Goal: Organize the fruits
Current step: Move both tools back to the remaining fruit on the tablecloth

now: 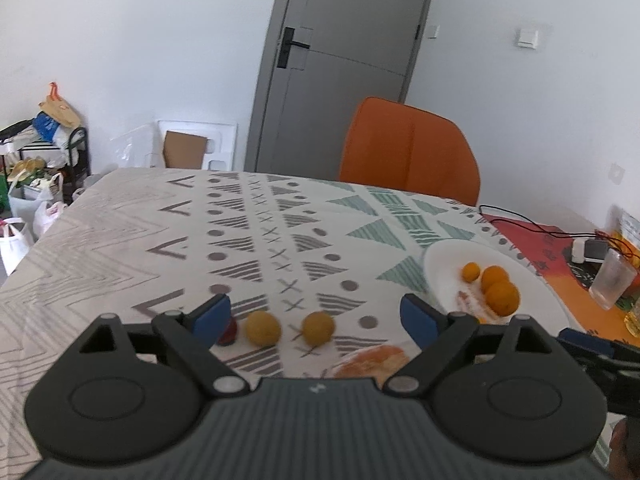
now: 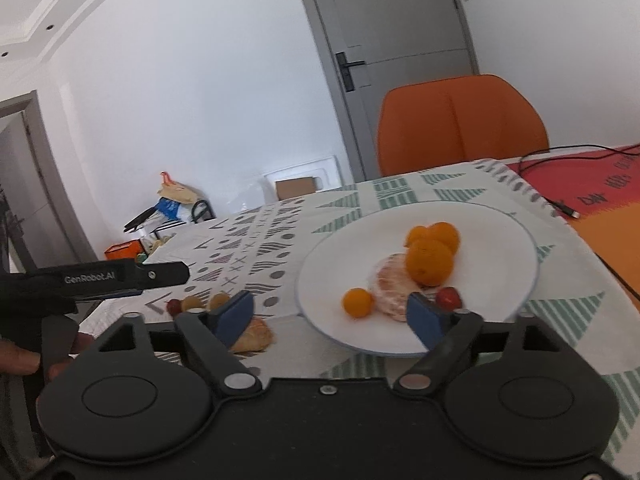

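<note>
I read left gripper (image 1: pixel 316 316) jaws spread, nothing between | right gripper (image 2: pixel 332 316) jaws spread, empty, at white plate's (image 2: pixel 500 232) near rim | plate holds oranges (image 2: pixel 430 260), peeled fruit (image 2: pixel 390 284), small red fruit (image 2: pixel 448 298) | two yellow fruits (image 1: pixel 263 328) on counter (image 1: pixel 120 240), left of plate.

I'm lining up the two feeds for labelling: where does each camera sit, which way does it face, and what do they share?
Left wrist: behind the open left claw, facing across the table at two yellow fruits and a door; a bit of hand shows bottom right.
Right wrist: behind the open right claw, facing the white plate of oranges; the left claw and its hand show at left.
Shared: plate, orange chair, door, patterned tablecloth.
</note>
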`<state>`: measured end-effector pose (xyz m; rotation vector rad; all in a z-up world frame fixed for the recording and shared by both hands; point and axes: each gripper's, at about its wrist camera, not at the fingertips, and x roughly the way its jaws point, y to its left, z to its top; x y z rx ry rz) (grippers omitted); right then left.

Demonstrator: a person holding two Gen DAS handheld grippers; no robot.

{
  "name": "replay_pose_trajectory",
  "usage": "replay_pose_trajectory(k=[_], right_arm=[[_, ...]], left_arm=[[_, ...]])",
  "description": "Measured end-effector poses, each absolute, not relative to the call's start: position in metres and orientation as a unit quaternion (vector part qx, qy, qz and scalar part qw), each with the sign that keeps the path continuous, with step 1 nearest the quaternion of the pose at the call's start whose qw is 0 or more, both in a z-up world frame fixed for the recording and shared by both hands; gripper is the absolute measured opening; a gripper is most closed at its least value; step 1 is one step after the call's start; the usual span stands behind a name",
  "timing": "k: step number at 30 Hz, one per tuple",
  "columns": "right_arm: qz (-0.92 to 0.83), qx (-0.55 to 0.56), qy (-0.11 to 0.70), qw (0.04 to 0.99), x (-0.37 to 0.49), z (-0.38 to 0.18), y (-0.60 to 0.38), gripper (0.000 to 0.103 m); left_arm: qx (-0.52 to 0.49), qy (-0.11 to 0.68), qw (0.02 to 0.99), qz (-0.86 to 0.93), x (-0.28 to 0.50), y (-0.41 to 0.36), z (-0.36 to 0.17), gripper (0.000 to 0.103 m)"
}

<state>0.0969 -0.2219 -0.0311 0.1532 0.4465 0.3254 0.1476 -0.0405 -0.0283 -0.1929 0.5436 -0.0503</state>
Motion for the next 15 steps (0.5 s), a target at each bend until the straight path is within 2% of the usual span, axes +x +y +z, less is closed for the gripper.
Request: replay_pose_trajectory(k=[1,2,15], right_arm=[[0.163,0.074,0.219,0.959,0.096,-0.031,-0.219,0.101],[0.166,0.073,0.216,0.959,0.096,-0.031,-0.216,0.103],[0.198,0.046,0.23,0.952,0.101,-0.032,-0.178,0.103]], left_arm=[[-0.095,0.27,0.958,-0.023,0.147,-0.037,-0.03,0.093],[-0.094,0.271,0.958,-0.02,0.146,-0.035,-0.031,0.095],[-0.107,0.278,0.955,0.009,0.138,0.004,-0.042,0.096]])
